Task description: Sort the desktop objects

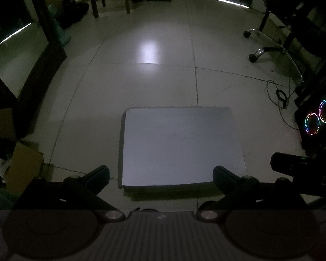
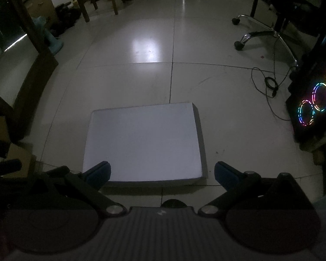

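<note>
Board flat on tiled floor, dim rm.

A glossy pale tiled floor is reflecting a bright patch of light. A black computer case with glowing multicoloured fan rings is standing right, near a chrome-legged office chair and a loose black cable.

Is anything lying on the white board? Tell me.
No. The white board shows a bare top, and both open grippers hold nothing.
</note>
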The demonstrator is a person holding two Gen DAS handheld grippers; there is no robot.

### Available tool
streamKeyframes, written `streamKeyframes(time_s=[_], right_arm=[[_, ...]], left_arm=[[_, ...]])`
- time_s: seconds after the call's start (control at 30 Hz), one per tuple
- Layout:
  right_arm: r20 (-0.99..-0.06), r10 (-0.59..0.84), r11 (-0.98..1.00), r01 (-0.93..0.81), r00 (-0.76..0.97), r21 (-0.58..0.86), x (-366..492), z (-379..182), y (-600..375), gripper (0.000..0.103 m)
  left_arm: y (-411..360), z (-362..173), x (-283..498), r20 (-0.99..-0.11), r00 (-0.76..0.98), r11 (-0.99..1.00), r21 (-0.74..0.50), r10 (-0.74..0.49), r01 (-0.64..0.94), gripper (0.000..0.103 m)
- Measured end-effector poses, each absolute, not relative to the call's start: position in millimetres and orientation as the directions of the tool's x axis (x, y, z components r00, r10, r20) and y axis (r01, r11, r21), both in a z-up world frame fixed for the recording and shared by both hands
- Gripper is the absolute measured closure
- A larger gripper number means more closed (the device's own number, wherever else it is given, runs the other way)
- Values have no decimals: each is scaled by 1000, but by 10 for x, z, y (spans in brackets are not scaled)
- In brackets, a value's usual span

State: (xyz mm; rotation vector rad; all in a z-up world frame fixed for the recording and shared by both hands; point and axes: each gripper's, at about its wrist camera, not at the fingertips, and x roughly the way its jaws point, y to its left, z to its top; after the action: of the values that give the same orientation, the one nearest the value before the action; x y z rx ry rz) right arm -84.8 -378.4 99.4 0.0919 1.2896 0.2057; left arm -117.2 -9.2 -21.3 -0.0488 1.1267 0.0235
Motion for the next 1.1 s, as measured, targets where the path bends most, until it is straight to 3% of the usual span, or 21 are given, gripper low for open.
streamKeyframes(time_s=[1.1], right_arm=[[-956,175,983,-95,235,156,-907,939,-3678,0]], left_arm=[[33,-238,-1147,-911,412,997,-53,-23,-61,0]])
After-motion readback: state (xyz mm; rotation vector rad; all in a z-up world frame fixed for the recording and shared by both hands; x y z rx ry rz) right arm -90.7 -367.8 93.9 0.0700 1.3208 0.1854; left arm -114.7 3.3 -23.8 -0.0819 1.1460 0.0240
